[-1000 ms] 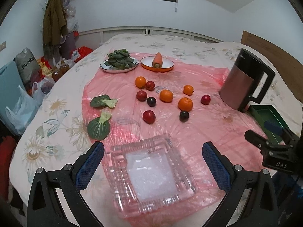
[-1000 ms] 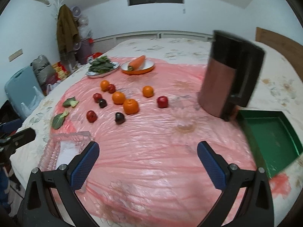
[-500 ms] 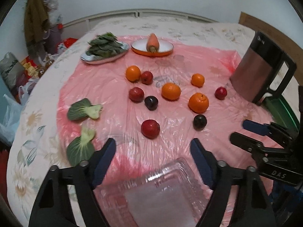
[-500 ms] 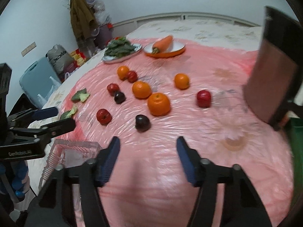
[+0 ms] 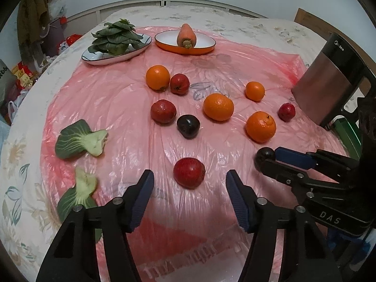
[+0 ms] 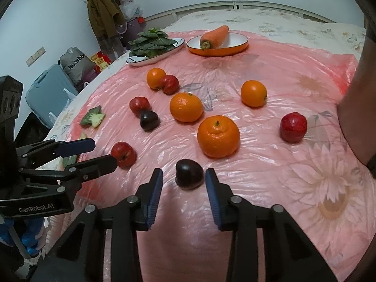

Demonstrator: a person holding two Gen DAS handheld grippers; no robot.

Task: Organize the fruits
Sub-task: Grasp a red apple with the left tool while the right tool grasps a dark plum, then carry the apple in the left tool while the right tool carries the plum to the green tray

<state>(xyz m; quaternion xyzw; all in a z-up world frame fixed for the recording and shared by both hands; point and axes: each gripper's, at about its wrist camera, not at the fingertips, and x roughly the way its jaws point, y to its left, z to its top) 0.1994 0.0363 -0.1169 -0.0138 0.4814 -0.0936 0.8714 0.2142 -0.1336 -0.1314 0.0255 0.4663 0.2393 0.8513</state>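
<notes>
**Both jaws narrowing over near fruit**

Left gripper [image 5: 189,183]: jaws partly open, just been closing; red apple [image 5: 189,172] sits between and just beyond the tips, not pressed; right gripper [image 6: 184,180]: jaws narrow, just been closing, a dark plum [image 6: 189,174] between the blue pads, a gap visible on each side. All fruit lies on a pink plastic sheet [image 5: 117,98] over the flowered bed. Beyond: large orange [image 6: 218,136], second dark plum [image 5: 188,126], more oranges and red apples scattered apart; two bok choy pieces [image 5: 82,139] at left. Farthest: plate of greens [image 5: 116,49]; carrot [image 5: 186,35] in an orange dish; steel kettle [image 5: 329,87] at right.
</notes>
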